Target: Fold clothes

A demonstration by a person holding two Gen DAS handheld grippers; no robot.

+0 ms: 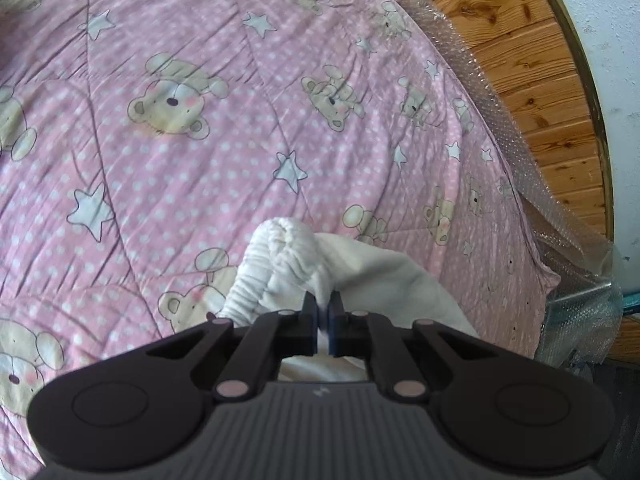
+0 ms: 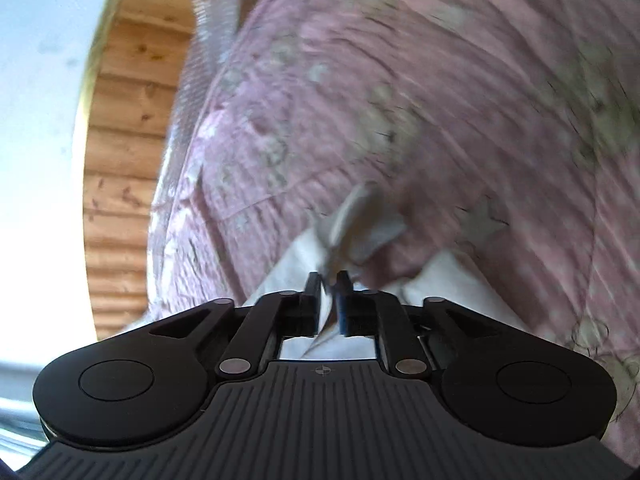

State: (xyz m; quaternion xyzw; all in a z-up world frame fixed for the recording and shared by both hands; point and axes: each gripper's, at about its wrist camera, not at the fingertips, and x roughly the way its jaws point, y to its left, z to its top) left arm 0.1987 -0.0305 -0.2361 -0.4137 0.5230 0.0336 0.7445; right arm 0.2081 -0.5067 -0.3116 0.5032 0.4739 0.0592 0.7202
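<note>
A white garment is shown clamped at its gathered edge by the left gripper and at another edge by the right gripper, lifted over the pink quilt, with no completed fold visible.

One white garment, one pink quilt, two tools.

Right wrist view motion-blurred; white garment indistinct.

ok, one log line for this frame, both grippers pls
stage: fold, mid-carry | left gripper: shut on white garment at elastic hem | right gripper: shut on same garment | surface: pink bear quilt | right view: motion-blurred
</note>
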